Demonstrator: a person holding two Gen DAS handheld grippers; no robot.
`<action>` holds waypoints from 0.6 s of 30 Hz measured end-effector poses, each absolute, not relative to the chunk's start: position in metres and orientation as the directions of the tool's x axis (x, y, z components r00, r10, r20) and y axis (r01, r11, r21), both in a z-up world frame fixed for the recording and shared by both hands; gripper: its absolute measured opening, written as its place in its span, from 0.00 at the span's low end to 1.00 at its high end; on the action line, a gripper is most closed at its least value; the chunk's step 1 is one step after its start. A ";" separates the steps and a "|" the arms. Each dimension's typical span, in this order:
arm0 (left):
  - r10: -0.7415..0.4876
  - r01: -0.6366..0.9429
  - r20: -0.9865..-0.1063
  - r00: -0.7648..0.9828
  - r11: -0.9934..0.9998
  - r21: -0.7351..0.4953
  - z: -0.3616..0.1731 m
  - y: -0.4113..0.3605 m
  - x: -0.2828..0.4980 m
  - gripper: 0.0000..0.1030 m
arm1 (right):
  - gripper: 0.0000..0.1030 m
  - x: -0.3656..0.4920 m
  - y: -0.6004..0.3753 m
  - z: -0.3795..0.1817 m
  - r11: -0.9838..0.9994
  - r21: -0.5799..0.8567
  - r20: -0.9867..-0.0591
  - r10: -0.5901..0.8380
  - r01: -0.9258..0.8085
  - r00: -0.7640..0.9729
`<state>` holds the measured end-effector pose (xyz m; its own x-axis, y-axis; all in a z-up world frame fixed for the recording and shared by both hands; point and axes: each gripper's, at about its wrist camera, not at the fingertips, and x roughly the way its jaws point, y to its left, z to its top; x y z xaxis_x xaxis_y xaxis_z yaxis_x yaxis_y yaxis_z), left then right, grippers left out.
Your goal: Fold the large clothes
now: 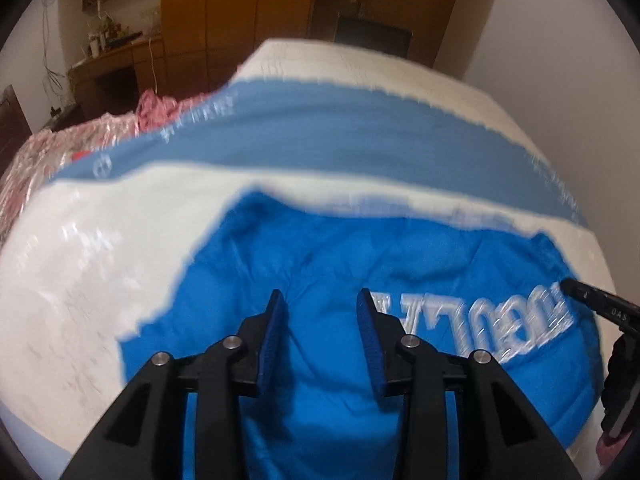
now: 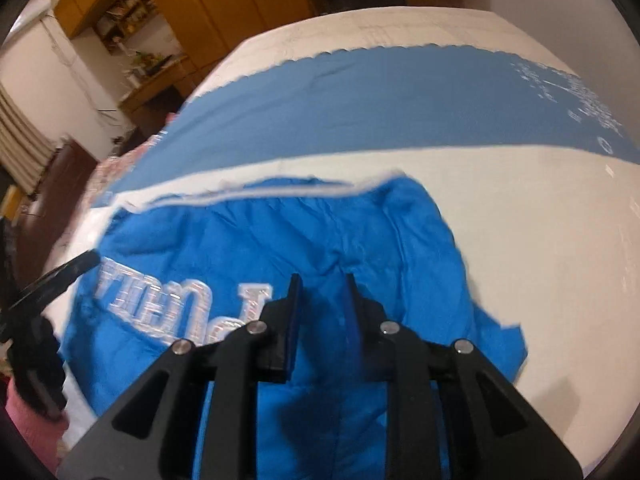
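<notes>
A bright blue garment [image 1: 320, 248] with white lettering [image 1: 500, 324] lies spread on a white bed [image 1: 80, 260]. My left gripper [image 1: 320, 294] hovers over its middle, blue pads apart, with cloth lying under the gap and not pinched. The tip of my right gripper [image 1: 592, 300] reaches in at the garment's right edge. In the right wrist view the same garment [image 2: 280, 240] fills the lower centre. My right gripper [image 2: 323, 280] stands over it with a narrow gap between its jaws and cloth seen flat below. My left gripper [image 2: 72, 268] shows at the far left.
A paler blue cloth band [image 1: 320, 132] [image 2: 360, 100] lies across the bed beyond the garment. Pink patterned fabric [image 1: 60, 148] is heaped at the bed's left side. Wooden wardrobes [image 1: 240, 8] and shelves stand behind. A pink sleeve [image 2: 28, 420] shows at the edge.
</notes>
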<state>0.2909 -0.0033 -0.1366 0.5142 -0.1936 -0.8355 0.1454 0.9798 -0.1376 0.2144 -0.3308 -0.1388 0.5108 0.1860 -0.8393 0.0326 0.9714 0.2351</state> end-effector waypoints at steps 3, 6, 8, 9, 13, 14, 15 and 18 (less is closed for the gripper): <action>-0.186 0.152 -0.825 0.534 0.981 -0.123 -0.154 -0.002 0.289 0.40 | 0.19 0.212 -0.329 -0.157 0.975 0.220 -0.824 0.164 0.039 0.542; -0.183 0.141 -0.837 0.516 0.982 -0.128 -0.153 -0.002 0.293 0.40 | 0.18 0.214 -0.329 -0.157 0.975 0.217 -0.833 0.155 0.055 0.531; -0.176 0.126 -0.843 0.508 0.984 -0.129 -0.146 -0.002 0.292 0.38 | 0.20 0.208 -0.331 -0.147 0.969 0.234 -0.830 0.161 0.072 0.534; -0.178 0.123 -0.839 0.514 0.983 -0.134 -0.140 -0.002 0.287 0.39 | 0.21 0.204 -0.332 -0.142 0.966 0.247 -0.821 0.170 0.071 0.545; -0.178 0.149 -0.836 0.520 0.982 -0.117 -0.137 -0.007 0.272 0.41 | 0.23 0.192 -0.327 -0.141 0.967 0.245 -0.817 0.171 0.064 0.551; -0.170 0.156 -0.836 0.521 0.982 -0.103 -0.144 -0.008 0.270 0.42 | 0.23 0.192 -0.324 -0.151 0.972 0.226 -0.822 0.157 0.061 0.547; -0.168 0.158 -0.834 0.526 0.982 -0.098 -0.148 -0.009 0.269 0.43 | 0.23 0.191 -0.323 -0.156 0.973 0.224 -0.817 0.155 0.058 0.556; -0.150 0.162 -0.834 0.531 0.984 -0.073 -0.153 -0.013 0.271 0.43 | 0.23 0.194 -0.321 -0.160 0.975 0.214 -0.816 0.144 0.061 0.560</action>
<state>0.2706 -0.0129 -0.1532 0.5306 -0.1495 -0.8343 0.1624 0.9840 -0.0731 0.1941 -0.3212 -0.1599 0.5604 0.1437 -0.8156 0.0614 0.9749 0.2140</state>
